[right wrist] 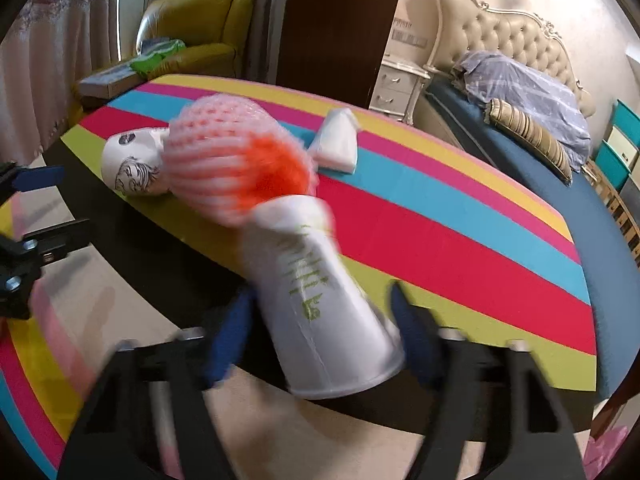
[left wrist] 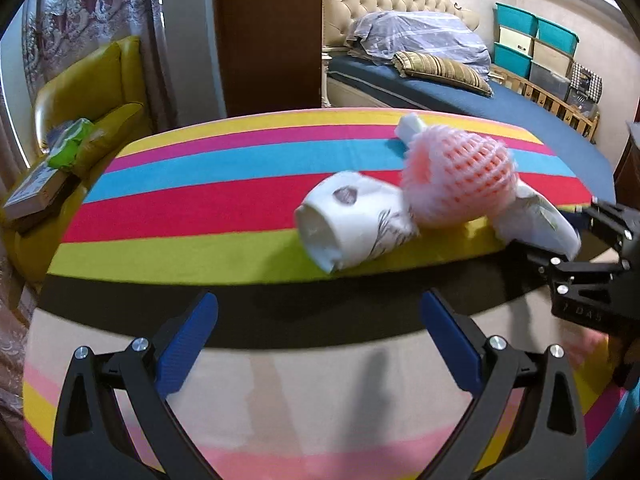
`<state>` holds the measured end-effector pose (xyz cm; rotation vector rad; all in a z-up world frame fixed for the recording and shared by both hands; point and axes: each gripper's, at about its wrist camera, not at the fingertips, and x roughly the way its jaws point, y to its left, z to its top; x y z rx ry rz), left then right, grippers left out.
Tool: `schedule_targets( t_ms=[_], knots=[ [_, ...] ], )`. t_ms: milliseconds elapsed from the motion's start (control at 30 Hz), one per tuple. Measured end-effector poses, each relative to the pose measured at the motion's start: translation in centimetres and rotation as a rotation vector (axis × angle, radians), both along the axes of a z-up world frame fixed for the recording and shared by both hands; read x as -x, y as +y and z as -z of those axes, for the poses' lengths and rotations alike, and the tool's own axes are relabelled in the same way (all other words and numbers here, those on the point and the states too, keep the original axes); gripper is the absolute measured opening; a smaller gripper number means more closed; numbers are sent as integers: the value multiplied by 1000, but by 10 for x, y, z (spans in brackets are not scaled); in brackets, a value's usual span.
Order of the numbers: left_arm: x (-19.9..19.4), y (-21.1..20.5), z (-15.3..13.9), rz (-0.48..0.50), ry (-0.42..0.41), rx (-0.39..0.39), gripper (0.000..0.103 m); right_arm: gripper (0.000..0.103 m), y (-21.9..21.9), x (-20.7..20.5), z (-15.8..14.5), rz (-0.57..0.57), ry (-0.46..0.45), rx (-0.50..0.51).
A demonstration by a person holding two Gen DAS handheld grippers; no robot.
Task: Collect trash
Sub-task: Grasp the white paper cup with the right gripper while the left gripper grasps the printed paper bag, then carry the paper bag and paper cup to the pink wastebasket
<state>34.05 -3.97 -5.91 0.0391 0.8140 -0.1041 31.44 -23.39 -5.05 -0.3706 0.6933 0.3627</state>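
On the striped round table [left wrist: 192,208] lie a white paper cup with a drawn face [left wrist: 352,220] [right wrist: 132,164], a pink foam fruit net [left wrist: 460,176] [right wrist: 228,160] and a crumpled white paper [left wrist: 410,126] [right wrist: 338,144]. A second white cup with green print [right wrist: 320,300] [left wrist: 536,216] lies on its side against the net. My right gripper [right wrist: 324,312] [left wrist: 576,236] is shut on it, with a blue pad on each side near its wide end. My left gripper [left wrist: 319,304] [right wrist: 48,204] stands open and empty, short of the face cup.
A yellow armchair [left wrist: 92,88] with books and a green pack stands behind the table on the left. A bed [left wrist: 460,92] and stacked storage boxes [left wrist: 532,40] lie to the right. Something pink [right wrist: 608,452] shows low at the right edge.
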Motion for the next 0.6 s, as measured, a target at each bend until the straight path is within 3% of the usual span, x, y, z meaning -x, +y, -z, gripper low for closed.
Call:
schedule_targets(
  t_ms=[400,467,600],
  knots=[
    [-70,-33,7,52,29,-62,97,45,-6,7,2,50,-7,-16],
    [-70,-34,8,65,34,-39,71,45,-6,7,2,51,-8,-9],
    [-55,-31,8,76,19,14,71,45,-1,9,5,53,-16,19]
  ],
)
